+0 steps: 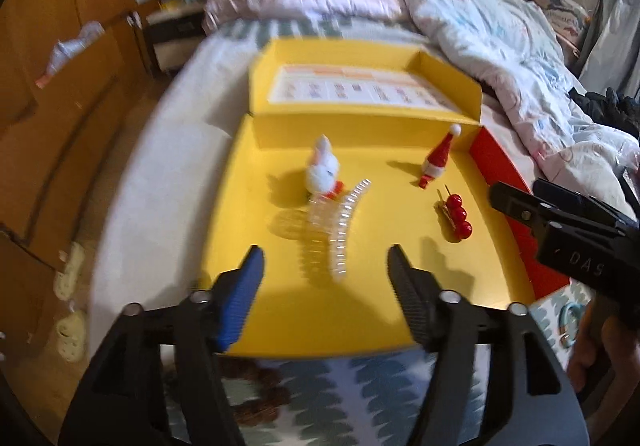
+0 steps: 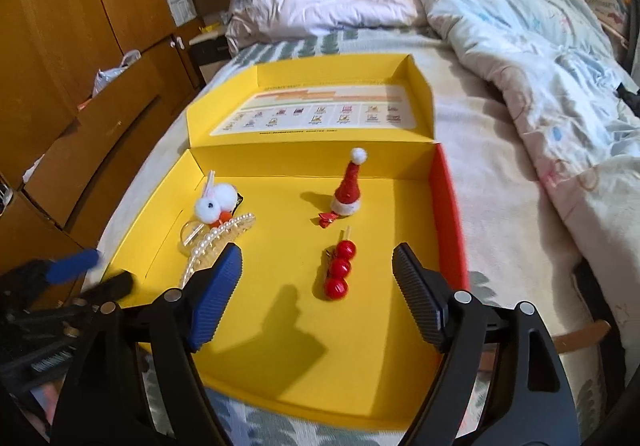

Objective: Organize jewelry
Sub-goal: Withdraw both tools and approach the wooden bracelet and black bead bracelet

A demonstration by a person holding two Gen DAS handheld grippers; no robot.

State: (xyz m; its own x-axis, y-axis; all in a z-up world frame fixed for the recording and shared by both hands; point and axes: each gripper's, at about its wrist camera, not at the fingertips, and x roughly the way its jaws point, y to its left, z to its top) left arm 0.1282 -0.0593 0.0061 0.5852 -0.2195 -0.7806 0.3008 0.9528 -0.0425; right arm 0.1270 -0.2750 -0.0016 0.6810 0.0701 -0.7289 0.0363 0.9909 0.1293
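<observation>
Hovering over the yellow box (image 2: 360, 346), both my left claw (image 1: 326, 266) and right claw (image 2: 318, 266) spread, nothing pinched.

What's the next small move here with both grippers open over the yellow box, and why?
Probably bring the right gripper down over the red bead clip and close on it. Its jaws stand open and empty, and the clip lies loose on the yellow box floor almost between them, clear of the Santa hat clip. The left gripper is likewise open and empty.
</observation>
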